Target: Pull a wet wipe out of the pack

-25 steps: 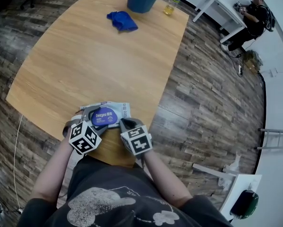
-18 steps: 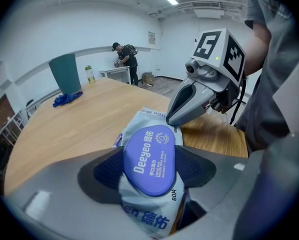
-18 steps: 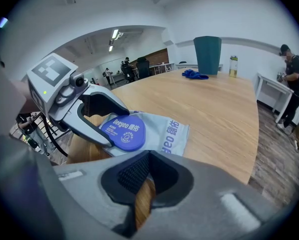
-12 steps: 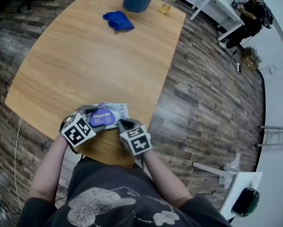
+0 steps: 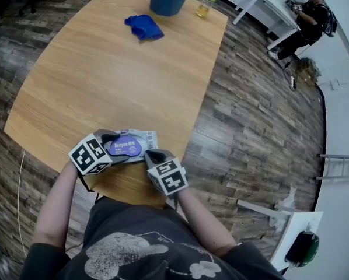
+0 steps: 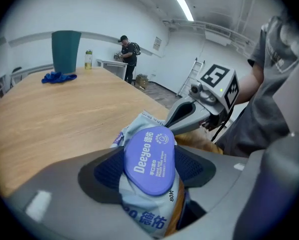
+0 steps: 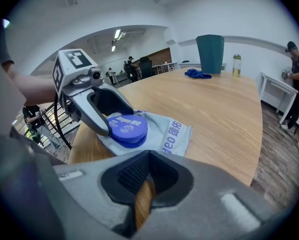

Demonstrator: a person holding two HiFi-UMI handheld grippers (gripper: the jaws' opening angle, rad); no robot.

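Pack (image 6: 148,156) gripped in left gripper (image 5: 117,149) jaws; right gripper (image 7: 143,178) closed.

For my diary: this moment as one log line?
left gripper: shut on wipe pack | right gripper: shut, empty | lid: closed

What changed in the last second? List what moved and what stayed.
The left gripper swung from the near edge of the wet wipe pack round to its left side, and its jaws now close on the pack at the purple lid. The right gripper stayed shut and empty by the pack's near right corner. The pack and the blue cloth kept their places on the table.
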